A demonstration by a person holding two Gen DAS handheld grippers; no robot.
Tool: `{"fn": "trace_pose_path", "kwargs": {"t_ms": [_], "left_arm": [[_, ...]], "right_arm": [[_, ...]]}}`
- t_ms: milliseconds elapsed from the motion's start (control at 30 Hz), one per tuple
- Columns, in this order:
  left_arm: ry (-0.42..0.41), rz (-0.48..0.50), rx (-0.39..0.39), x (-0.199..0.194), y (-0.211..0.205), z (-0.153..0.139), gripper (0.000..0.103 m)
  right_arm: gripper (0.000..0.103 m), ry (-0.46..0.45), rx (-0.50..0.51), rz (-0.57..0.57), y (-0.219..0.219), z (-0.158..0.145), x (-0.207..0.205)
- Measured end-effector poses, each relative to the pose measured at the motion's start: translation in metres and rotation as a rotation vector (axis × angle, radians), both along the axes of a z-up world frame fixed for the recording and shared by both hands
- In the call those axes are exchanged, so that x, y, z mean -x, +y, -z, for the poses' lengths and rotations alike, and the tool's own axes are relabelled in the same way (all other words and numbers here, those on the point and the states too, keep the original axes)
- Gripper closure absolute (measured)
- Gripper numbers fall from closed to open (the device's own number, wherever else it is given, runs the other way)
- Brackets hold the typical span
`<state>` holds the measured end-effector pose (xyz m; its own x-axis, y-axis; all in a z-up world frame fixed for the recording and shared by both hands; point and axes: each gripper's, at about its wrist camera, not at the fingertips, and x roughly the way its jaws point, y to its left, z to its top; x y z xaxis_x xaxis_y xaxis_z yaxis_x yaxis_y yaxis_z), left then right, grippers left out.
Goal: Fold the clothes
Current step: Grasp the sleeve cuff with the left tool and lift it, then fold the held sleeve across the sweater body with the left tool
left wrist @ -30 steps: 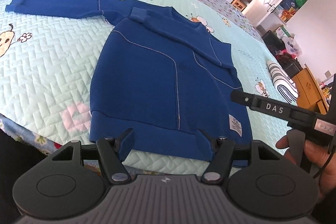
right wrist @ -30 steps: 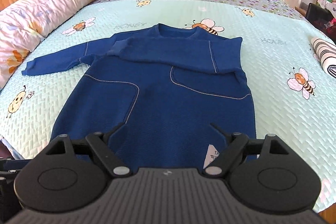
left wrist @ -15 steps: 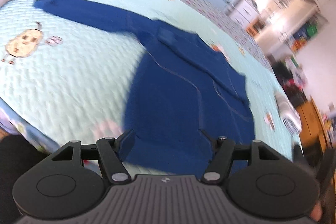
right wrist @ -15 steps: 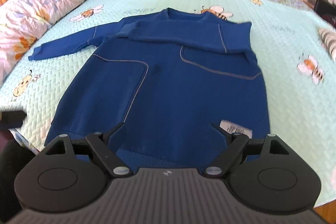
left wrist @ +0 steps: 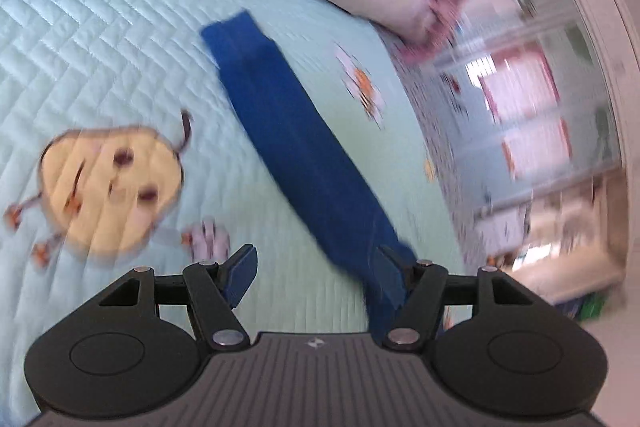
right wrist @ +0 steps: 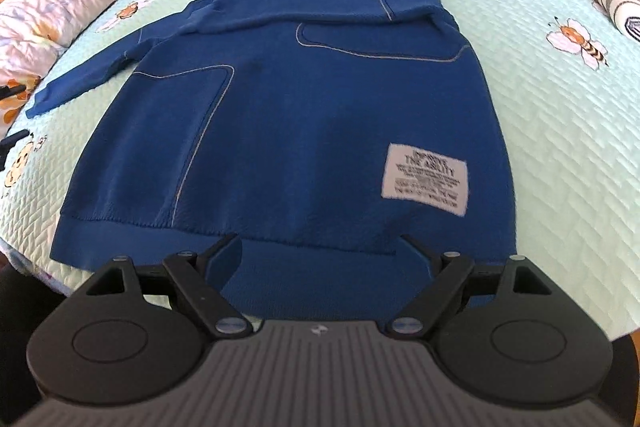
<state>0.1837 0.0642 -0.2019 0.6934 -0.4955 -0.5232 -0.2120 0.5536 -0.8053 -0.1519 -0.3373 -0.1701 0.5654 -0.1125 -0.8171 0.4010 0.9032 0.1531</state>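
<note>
Right wrist view: a blue knit sweatshirt (right wrist: 304,99) lies flat, front up, on a bed with a pale green quilted bedspread (right wrist: 552,131) stitched in a herringbone pattern and printed with cartoon bees. One sleeve is folded across the chest; the other sleeve (right wrist: 80,83) extends straight outward from the sweatshirt toward a floral pillow (right wrist: 52,15). Pale contrast stitching outlines curved panels, and a white rectangular label (right wrist: 425,178) sits near the ribbed hem. The right tool (right wrist: 320,247) hovers over the hem, jaws wide, holding nothing. A striped rolled item (right wrist: 616,7) lies well apart from the sweatshirt. In the blurred left wrist view, the left tool (left wrist: 320,263) stands wide and empty beside the outstretched sleeve (left wrist: 304,151), near a printed cartoon pear (left wrist: 108,187).
</note>
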Motion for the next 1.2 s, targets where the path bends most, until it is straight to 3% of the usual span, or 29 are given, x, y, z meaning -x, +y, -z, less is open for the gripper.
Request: {"fn": "trace_pose_path", "kwargs": {"t_ms": [267,700,733,800,967,1200], "left_arm": [[0.061,-0.145,0.015,-0.073,0.028,0.027,0.036],[-0.049,-0.151,-0.033,-0.115,0.022,0.038,0.034],[-0.055,-0.140,-0.057,-0.117,0.019,0.036,0.038],[-0.051,-0.098,-0.116,-0.123,0.012,0.035,0.096],[-0.098,-0.093,-0.171,-0.118,-0.001,0.019,0.100],[-0.274,-0.013,-0.250,-0.113,-0.055,-0.051,0.100]], "right_arm": [[0.018,0.060,0.023,-0.031,0.006,0.011,-0.034],[0.018,0.093,0.051,-0.037,0.003,0.018,-0.053],[0.018,0.091,0.050,-0.037,0.003,0.018,-0.053],[0.018,0.091,0.050,-0.039,0.002,0.019,-0.053],[0.018,0.082,0.047,-0.043,0.000,0.019,-0.051],[0.018,0.042,0.006,-0.026,-0.011,0.019,-0.043]]}}
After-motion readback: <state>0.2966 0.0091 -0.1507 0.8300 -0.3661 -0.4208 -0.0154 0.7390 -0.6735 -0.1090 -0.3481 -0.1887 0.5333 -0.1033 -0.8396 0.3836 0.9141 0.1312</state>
